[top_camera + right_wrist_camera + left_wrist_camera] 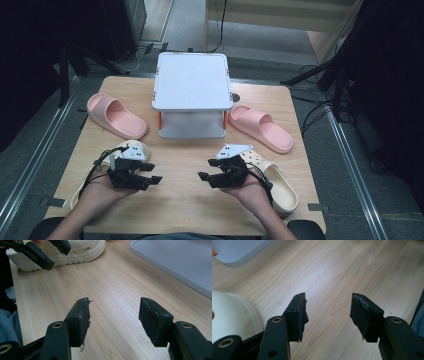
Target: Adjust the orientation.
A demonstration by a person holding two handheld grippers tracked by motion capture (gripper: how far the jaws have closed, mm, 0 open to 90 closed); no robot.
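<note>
My left gripper (151, 173) (329, 296) is open, its jaws spread over bare wood with nothing between them. Under that hand lies a cream clog (141, 146) (229, 312). My right gripper (207, 169) (115, 301) is open too and holds nothing; it points toward the left gripper (58, 258) and that same clog (80, 251). A second cream clog (280, 187) lies beneath my right hand. One pink slide (117, 117) rests at the left, another pink slide (262, 128) at the right.
A white two-level shelf (192, 82) (237, 250) (175, 257) stands at the back middle of the wooden table (180, 205), between the pink slides. Bare wood lies between my two grippers. Dark stands and cables are on the floor around the table.
</note>
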